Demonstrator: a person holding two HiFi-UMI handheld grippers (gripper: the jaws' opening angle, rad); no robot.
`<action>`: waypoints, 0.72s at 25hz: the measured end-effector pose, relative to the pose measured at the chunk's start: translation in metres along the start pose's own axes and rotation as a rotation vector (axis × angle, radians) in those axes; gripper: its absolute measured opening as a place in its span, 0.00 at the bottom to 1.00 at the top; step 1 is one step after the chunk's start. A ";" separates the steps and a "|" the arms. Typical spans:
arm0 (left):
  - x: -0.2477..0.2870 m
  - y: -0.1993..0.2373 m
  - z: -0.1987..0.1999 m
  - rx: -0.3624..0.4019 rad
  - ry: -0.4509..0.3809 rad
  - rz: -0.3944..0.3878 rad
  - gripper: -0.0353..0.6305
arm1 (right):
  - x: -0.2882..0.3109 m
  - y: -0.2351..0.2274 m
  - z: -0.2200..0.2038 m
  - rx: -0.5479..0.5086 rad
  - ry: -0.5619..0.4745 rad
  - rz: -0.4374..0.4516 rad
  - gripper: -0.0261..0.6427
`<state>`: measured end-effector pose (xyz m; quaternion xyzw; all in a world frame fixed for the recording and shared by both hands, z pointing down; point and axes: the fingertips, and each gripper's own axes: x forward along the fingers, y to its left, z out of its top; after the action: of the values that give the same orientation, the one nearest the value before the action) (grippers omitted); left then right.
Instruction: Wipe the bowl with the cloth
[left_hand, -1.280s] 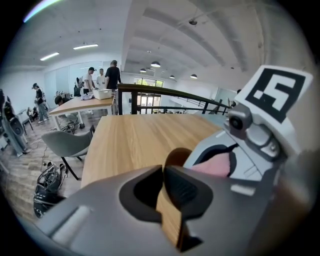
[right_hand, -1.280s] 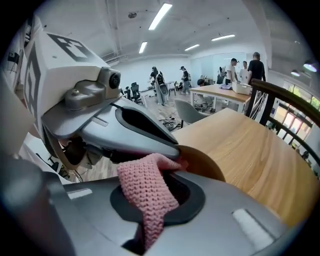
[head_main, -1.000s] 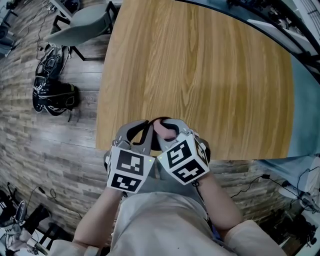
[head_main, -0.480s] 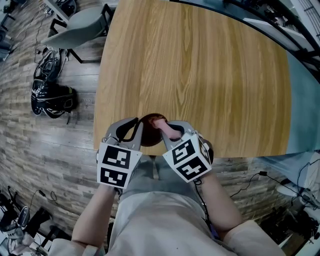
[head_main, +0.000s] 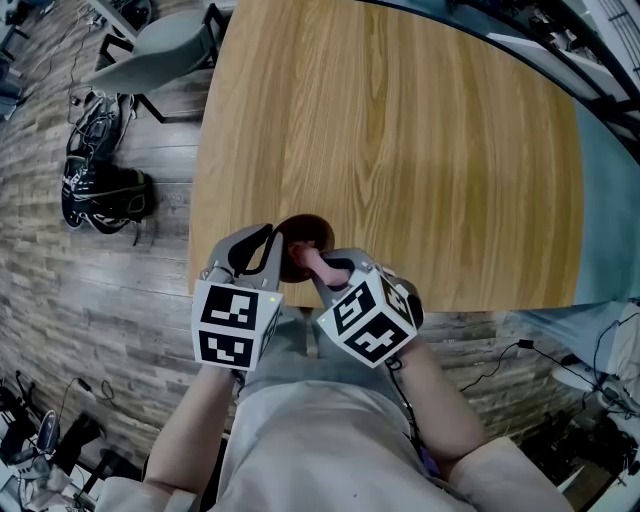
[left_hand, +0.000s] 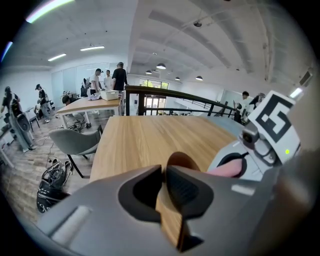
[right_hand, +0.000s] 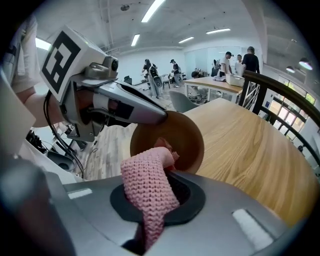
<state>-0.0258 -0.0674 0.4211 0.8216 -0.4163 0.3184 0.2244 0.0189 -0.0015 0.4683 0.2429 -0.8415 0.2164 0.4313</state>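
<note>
The round brown wooden bowl (head_main: 303, 232) sat at the near edge of the surface (head_main: 400, 150), toward its near left corner, tipped up on its side so that its hollow faced the right claw (head_main: 330, 270). Whether its underside touched the surface could not be told. The left claw (left_hand: 163, 172) gripped the bowl's rim, the thin wooden wall clamped between its two dark pads; its jaws had just eased open a little, with the rim between them all the while. The pink knitted cloth (right_hand: 147, 187) was pinched in the closed right claw, rising from between the jaws as a thick folded strip. Its free end reached into the bowl's hollow and appeared to lie against the inner wall. The two claws stood just beside each other at the near edge, the left one at the bowl's left side and the right one in front of its opening. The rest of the pale wood-grain surface stretched away behind the bowl. Off its far left corner stood a grey chair (head_main: 165, 45), and a black bag (head_main: 105, 190) lay on the plank floor (head_main: 130, 290) to the left.
</note>
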 end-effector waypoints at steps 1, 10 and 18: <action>0.000 0.001 0.000 -0.001 0.000 -0.001 0.09 | 0.002 0.004 0.002 -0.010 0.003 0.013 0.08; 0.000 -0.006 0.000 -0.001 -0.003 -0.027 0.09 | 0.009 0.039 0.044 -0.047 -0.097 0.149 0.08; -0.017 0.004 -0.004 -0.035 0.000 -0.052 0.08 | 0.011 0.030 0.068 -0.114 -0.119 0.001 0.08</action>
<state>-0.0378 -0.0578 0.4119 0.8280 -0.4005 0.3051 0.2470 -0.0463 -0.0191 0.4365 0.2299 -0.8768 0.1535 0.3934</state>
